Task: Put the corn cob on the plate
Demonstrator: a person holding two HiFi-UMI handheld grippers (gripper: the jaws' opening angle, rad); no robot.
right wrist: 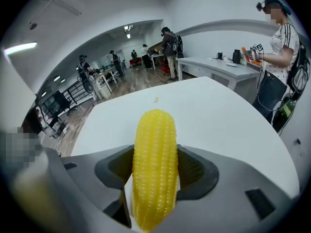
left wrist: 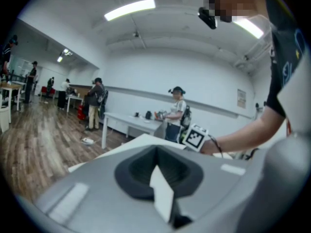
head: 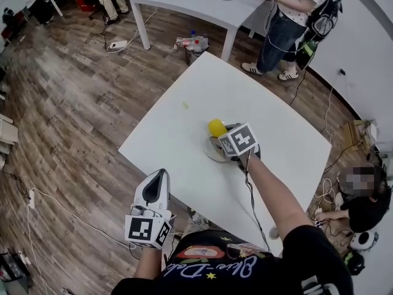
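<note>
A yellow corn cob (right wrist: 154, 166) stands lengthwise between the jaws of my right gripper (right wrist: 155, 171), which is shut on it. In the head view its yellow tip (head: 216, 127) pokes out ahead of the right gripper (head: 228, 137), held over a pale plate (head: 212, 152) near the middle of the white table (head: 184, 134). The plate is mostly hidden under the gripper. My left gripper (head: 156, 186) hangs at the table's near edge, away from the plate. Its jaws (left wrist: 160, 188) are shut with nothing between them.
A small yellowish scrap (head: 185, 106) lies on the table left of the plate. A second white table (head: 184, 2) stands beyond, with a person (head: 295, 17) at it holding grippers. Another person (head: 362, 201) crouches at the right. Cables run over the wooden floor (head: 61, 121).
</note>
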